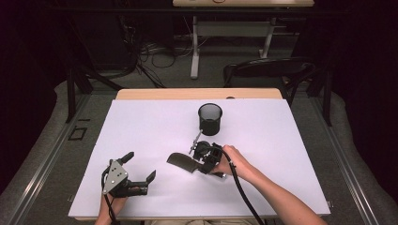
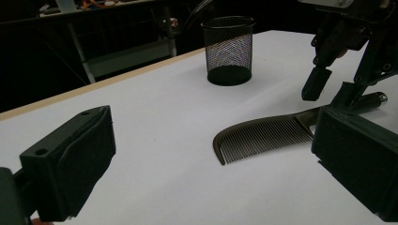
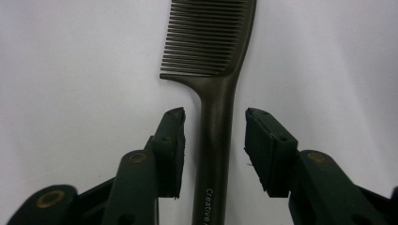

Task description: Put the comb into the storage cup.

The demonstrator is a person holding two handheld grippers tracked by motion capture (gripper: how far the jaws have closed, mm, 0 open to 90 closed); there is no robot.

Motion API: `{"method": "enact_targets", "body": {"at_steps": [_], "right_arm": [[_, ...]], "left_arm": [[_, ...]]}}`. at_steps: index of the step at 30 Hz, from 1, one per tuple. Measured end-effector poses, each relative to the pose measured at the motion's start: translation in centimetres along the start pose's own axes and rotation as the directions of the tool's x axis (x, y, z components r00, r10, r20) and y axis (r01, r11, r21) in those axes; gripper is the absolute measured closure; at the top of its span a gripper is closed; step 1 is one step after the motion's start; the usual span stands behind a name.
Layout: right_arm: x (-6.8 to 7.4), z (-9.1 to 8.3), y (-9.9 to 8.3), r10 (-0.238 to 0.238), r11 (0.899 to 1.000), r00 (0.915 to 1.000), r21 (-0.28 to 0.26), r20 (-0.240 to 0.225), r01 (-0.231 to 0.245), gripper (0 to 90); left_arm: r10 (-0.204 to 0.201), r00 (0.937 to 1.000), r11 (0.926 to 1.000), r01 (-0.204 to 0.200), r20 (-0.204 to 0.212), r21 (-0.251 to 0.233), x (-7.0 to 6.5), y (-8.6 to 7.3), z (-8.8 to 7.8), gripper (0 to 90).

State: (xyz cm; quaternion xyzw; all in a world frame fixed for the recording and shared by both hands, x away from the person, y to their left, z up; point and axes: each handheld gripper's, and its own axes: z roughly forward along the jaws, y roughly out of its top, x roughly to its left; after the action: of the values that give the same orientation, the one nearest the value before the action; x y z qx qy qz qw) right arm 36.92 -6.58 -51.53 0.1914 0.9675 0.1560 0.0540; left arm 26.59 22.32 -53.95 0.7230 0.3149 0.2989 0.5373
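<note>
From the high view, a dark comb (image 1: 180,162) lies near the centre of the white table (image 1: 141,126). The right gripper (image 1: 202,151) sits over its handle; a black mesh cup (image 1: 210,118) stands at twelve o'clock from it. The left gripper (image 1: 141,167) rests at eight o'clock, released.

In the left gripper view, its jaws stand wide apart; the comb (image 2: 263,138) lies at two o'clock, the cup (image 2: 228,50) beyond.

In the right gripper view, the jaws straddle the comb handle (image 3: 215,140), not yet touching it.
</note>
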Motion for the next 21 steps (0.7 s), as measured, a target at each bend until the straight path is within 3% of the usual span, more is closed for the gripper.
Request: {"method": "enact_targets", "body": {"at_steps": [11, 21], "right_arm": [[-0.3, 1.2, 0.5, -0.004, 0.999, 1.0, 0.049, -0.003, 0.004, 66.4], [-0.5, 1.8, 0.6, 0.012, 0.998, 0.9998, 0.054, -0.014, -0.011, 71.8]], "left_arm": [[0.0, 1.0, 1.0, 0.0, 0.004, 0.004, 0.0, 0.0, 0.0, 0.1], [0.0, 1.0, 1.0, 0.0, 0.0, 0.003, 0.0, 0.0, 0.0, 0.2]]}}
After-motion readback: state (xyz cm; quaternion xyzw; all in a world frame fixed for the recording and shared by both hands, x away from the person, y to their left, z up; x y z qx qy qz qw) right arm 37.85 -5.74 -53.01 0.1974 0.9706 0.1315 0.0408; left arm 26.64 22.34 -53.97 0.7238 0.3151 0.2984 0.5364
